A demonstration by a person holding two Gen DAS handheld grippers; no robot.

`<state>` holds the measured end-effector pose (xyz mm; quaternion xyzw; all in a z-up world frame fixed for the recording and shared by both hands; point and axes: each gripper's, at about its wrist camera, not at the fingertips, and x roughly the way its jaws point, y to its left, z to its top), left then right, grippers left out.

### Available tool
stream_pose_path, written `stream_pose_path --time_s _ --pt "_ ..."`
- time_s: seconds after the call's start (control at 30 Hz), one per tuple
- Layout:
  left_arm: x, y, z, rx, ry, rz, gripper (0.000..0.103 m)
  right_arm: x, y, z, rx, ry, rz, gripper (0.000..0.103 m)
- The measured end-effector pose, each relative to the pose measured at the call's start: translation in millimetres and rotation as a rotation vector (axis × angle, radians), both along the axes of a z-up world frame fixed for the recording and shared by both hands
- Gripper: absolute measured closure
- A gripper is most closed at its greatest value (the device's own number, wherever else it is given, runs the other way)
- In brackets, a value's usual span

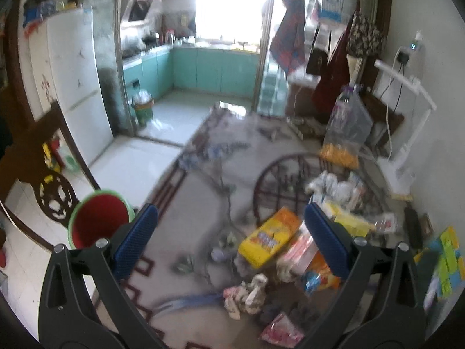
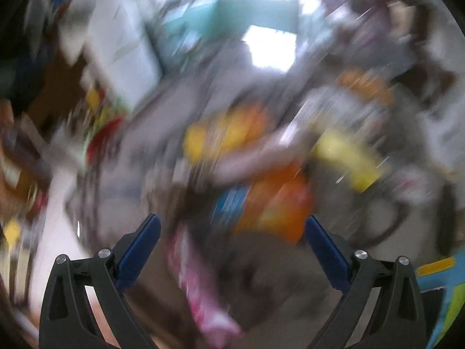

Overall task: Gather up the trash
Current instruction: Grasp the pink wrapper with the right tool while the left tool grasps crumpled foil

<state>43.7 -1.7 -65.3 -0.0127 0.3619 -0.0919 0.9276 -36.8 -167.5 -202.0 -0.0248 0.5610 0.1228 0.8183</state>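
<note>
My left tool hangs with its 2 blue fingers spread apart and nothing between them, above a cluttered glass surface. Trash fills the lower right of the frame: a yellow packet, crumpled tissue and a pink wrapper. A red bin sits lower left. My right tool, fingers also apart, sees only blurred wrappers.

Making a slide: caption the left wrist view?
Open left gripper over littered table, red bin at left.
</note>
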Motion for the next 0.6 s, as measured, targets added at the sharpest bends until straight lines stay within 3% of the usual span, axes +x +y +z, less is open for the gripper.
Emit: stream_pose_path --time_s 0.1,0.2,0.23,0.27,0.3,0.37,0.43,0.6 --pt "3.9 4.1 -26.5 -0.017 0.07 -0.032 0.004 -14.6 16.9 -47.1 0.0 0.135 0.079 0.024" --pt "2.4 4.9 -51.6 0.011 0.117 -0.045 0.004 -24.7 26.2 -74.0 -0.049 0.204 0.134 0.04" --pt "1.7 5.0 -56.6 0.013 0.13 -0.053 0.004 -29.7 29.2 -71.2 -0.068 0.172 0.155 0.044" --pt "0.3 4.5 -64.2 0.013 0.151 -0.064 0.004 -32.6 32.2 -69.7 -0.085 0.168 0.167 0.059" --pt "-1.5 4.7 -70.6 0.003 0.166 -0.076 0.004 -34.7 30.4 -65.0 -0.098 0.157 0.16 0.067" --pt "-4.6 6.7 -80.7 -0.024 0.19 -0.097 0.011 -36.1 17.7 -50.5 -0.013 0.153 0.116 0.081" --pt "-7.3 4.4 -92.4 -0.049 0.228 -0.14 0.02 -40.1 2.2 -28.7 0.019 0.112 0.068 0.084" --pt "-9.4 -12.5 -130.8 -0.007 0.314 -0.222 0.021 -41.9 -37.3 23.6 0.08 -0.025 -0.065 0.085"
